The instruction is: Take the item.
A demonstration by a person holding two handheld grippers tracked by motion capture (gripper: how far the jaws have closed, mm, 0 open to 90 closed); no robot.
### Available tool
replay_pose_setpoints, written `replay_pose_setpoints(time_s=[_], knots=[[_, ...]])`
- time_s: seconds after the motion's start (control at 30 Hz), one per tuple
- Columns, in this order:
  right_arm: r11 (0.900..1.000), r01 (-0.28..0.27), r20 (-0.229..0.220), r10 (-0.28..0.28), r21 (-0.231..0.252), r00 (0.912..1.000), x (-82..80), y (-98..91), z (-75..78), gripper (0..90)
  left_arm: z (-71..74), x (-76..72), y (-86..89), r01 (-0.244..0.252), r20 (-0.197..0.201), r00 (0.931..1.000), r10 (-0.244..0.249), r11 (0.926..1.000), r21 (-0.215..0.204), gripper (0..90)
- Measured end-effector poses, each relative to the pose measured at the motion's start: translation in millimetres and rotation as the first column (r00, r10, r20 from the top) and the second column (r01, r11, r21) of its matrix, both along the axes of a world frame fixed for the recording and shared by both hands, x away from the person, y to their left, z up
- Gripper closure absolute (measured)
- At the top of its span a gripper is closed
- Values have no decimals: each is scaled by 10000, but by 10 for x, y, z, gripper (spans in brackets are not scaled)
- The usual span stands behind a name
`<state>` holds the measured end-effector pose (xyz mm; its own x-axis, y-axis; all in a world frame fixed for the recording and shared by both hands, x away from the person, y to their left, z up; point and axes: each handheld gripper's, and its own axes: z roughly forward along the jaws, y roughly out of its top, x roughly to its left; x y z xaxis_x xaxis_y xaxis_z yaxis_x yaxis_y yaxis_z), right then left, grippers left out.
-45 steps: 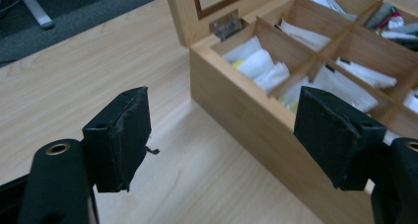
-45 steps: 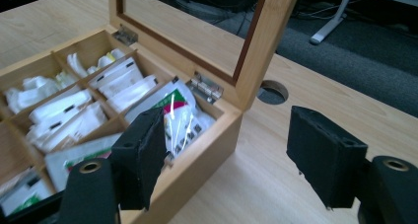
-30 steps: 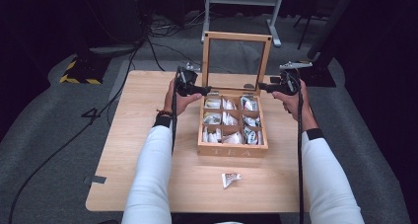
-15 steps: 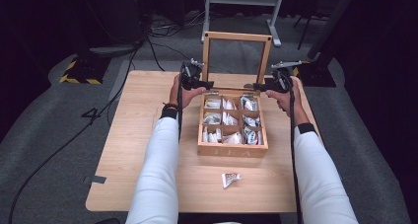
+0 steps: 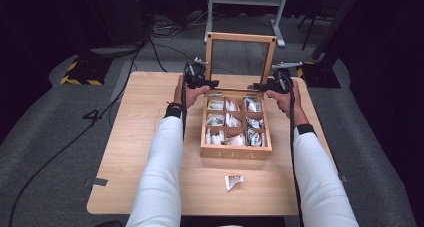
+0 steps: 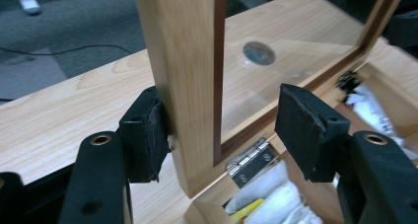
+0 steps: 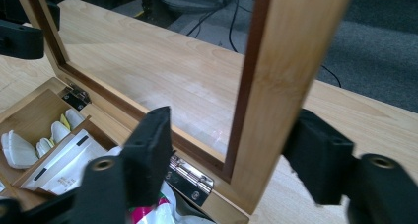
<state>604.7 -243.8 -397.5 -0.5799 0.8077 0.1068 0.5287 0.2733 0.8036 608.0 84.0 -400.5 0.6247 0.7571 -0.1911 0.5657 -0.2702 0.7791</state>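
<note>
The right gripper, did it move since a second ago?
Yes. The right gripper slid inward to the tea box's lid frame, and its jaws have been closing around it.

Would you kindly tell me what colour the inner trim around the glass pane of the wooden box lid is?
Dark brown, against the light wooden lid frame; the left gripper view shows it best.

— What can you read from where you stand?

— Your wooden box (image 5: 235, 152) carries faint letters on its front wall, and they look like "TEA". On the grey floor at your left, beside the table (image 5: 145, 132), a large dark "4" (image 5: 93, 116) is marked.

— And the packets?

— The sachets in the compartments and the loose sachet (image 5: 233, 181) in front of you show print too small to read.
</note>
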Motion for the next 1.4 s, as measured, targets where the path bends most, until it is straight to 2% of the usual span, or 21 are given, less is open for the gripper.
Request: replay_pose_setpoints(time_s=[0.07,0.2,0.27,0.37,0.43,0.53,0.6,0.63,0.67,0.7,0.73,0.8,0.9,1.0,1.13,1.23,1.33,1.4], knots=[[10000,-12,32,11,91,10000,-5,-40,11,443,9,-15,9,12,28,10000,-12,10000,6,401],[9998,-51,91,49,194,9999,-34,-69,37,476,34,-55,25,87,213,9997,-86,10000,-9,413],[9995,-37,207,30,308,9998,-62,-78,50,484,69,-87,56,67,457,9989,-49,9991,-409,419],[9983,-18,361,-3,582,9993,-100,-117,78,519,159,-133,123,53,834,9965,26,9956,-936,477],[9970,-62,489,25,766,9988,-129,-126,120,519,223,-173,147,97,1044,9945,11,9946,-1031,511],[9973,-248,672,201,695,9975,-169,-128,185,523,317,-245,178,293,1325,9911,-138,9929,-1155,528],[9938,-395,867,305,1038,9958,-204,-150,245,512,395,-295,203,495,1634,9862,-256,9884,-1439,547],[9905,-472,980,346,1290,9946,-227,-155,282,503,422,-312,207,522,1692,9852,-271,9880,-1454,545],[9903,-501,1048,366,1295,9938,-239,-155,299,503,475,-345,188,483,1772,9838,-260,9913,-1224,543],[9903,-501,1048,366,1295,9938,-239,-155,299,503,475,-345,188,483,1772,9838,-260,9913,-1224,544],[9927,-487,1150,359,1108,9927,-273,-147,330,512,495,-364,184,527,1822,9827,-322,9927,-1086,544],[9936,-604,1192,488,956,9917,-321,-158,355,523,530,-417,196,767,1949,9791,-572,9926,-943,544],[9932,-784,1225,675,865,9902,-350,-178,373,531,554,-453,222,966,2038,9761,-749,9904,-991,547],[9925,-910,1329,797,815,9879,-395,-210,406,554,590,-507,208,913,2182,9730,-752,9937,-646,560],[9918,-986,1574,850,808,9839,-474,-235,450,570,633,-580,211,1001,2312,9687,-906,9945,-294,570],[9943,-1012,2011,922,348,9752,-542,-231,465,604,668,-647,211,1006,2654,9588,-1016,9948,176,597],[9945,-992,2393,886,325,9669,-616,-244,481,614,701,-712,259,1073,2836,9532,-1043,9942,48,626],[9939,-1069,2392,972,279,9661,-637,-242,488,611,705,-751,254,1104,2859,9516,-1127,9936,240,627]])
